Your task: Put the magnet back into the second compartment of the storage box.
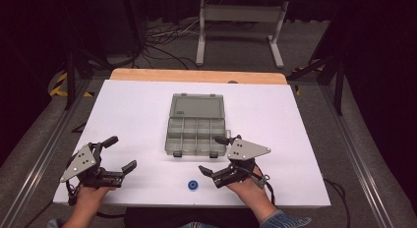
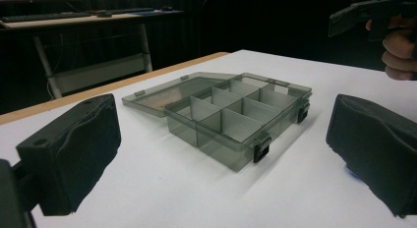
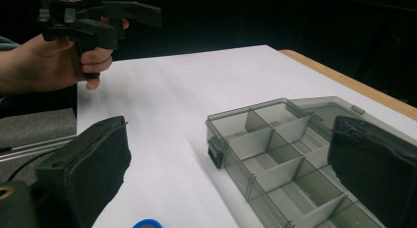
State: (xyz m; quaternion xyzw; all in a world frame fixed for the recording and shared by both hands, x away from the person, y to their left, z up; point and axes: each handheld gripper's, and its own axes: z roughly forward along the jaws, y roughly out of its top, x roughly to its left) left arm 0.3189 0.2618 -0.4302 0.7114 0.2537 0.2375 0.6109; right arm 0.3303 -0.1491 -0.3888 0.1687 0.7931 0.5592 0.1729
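Note:
A smoky transparent organizer box (image 1: 195, 132) lies in the middle of the white table, its lid (image 1: 197, 106) flat open on the far side and its several compartments empty. A small blue ring (image 1: 193, 185) sits on the table near the front edge, between my two hands. My left gripper (image 1: 121, 153) is open at the front left, facing the box (image 2: 236, 120). To the right of the ring my right gripper (image 1: 212, 154) is open just beside the box's near right corner. In the right gripper view the box (image 3: 280, 159) lies between the jaws and the ring (image 3: 147, 223) at the bottom edge.
The white table top (image 1: 137, 105) has a wooden strip (image 1: 196, 76) along its far edge. A metal stand (image 1: 241, 21) and cables lie on the floor beyond. The right gripper (image 2: 373, 14) appears at the top right of the left gripper view, the left one (image 3: 93, 21) at the top left of the right gripper view.

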